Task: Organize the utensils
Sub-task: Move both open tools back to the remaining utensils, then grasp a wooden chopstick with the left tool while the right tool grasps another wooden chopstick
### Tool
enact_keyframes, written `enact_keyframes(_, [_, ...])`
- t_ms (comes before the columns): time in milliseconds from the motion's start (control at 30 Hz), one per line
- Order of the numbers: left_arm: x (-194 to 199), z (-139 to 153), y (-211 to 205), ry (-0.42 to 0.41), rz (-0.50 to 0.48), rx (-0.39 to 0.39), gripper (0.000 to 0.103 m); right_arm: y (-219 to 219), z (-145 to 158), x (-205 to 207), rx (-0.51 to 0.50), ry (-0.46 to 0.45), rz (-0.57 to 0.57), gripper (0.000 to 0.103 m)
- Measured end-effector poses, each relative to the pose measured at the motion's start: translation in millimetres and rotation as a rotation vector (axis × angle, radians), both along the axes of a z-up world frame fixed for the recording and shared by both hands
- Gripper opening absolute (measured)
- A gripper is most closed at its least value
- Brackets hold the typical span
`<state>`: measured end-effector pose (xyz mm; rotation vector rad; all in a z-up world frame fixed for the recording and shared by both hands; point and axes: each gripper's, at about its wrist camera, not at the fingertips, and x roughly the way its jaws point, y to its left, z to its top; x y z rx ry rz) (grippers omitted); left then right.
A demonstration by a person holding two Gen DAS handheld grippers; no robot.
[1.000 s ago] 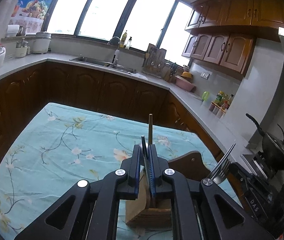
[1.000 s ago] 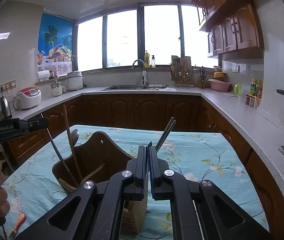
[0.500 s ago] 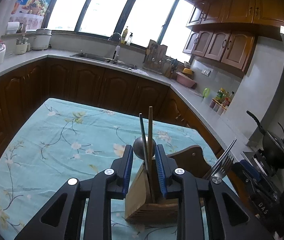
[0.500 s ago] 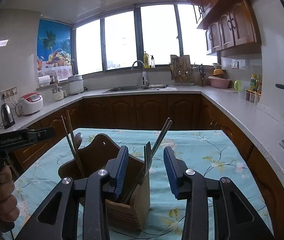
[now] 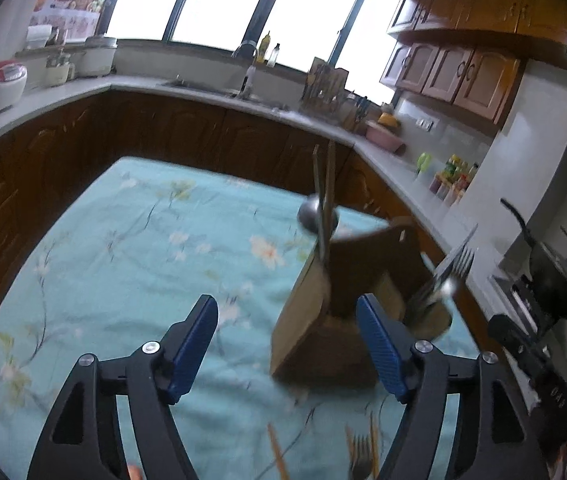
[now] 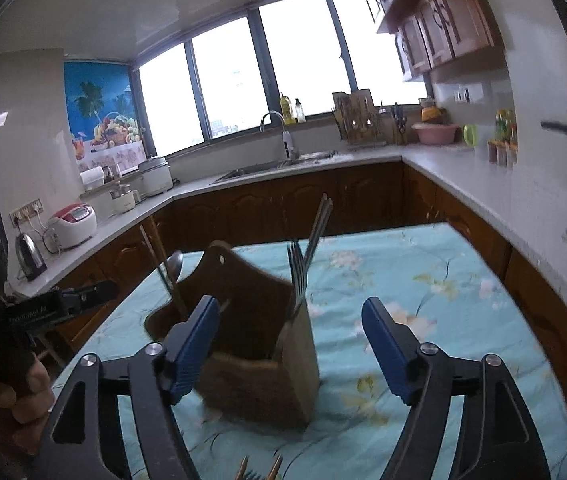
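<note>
now both claws are opening and hold nothing. the wooden holder stands ahead of the left gripper; loose forks lie just before the holder, under the left gripper, nearer than the right gripper.

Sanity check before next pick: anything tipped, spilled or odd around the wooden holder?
Nothing tipped or spilled. The wooden holder stands upright on the tablecloth, forks and chopsticks inside. A few utensils lie loose in front.

Daylight from blown-out windows ahead; interior dim. Motion blur throughout, fisheye bending and dark vignetting at edges.
</note>
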<state>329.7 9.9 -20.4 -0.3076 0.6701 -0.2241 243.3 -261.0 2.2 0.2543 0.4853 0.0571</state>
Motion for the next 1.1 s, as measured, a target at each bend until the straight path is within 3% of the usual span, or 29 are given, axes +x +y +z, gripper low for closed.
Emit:
enact_keyframes(367, [-52,-15,15,0.154,0.026,0.018,0.072,-4,-28,-40,0.084,0.116,-0.014,0.077])
enact_keyframes(600, [-82,-22,16,0.195,0.026,0.043,0.072,7,-41,-62,0.056,0.168,-0.023,0.077])
enact_keyframes(967, [-104,-31,18,0.237,0.034,0.071,0.072,17,-62,-82,0.101,0.246,-0.019,0.077])
enact_keyframes(1033, [-107,-32,16,0.237,0.035,0.085,0.073,19,-66,-84,0.114,0.26,-0.023,0.079])
enact_keyframes(1100, [-109,-33,15,0.24,0.033,0.095,0.075,21,-72,-86,0.134,0.276,-0.024,0.087])
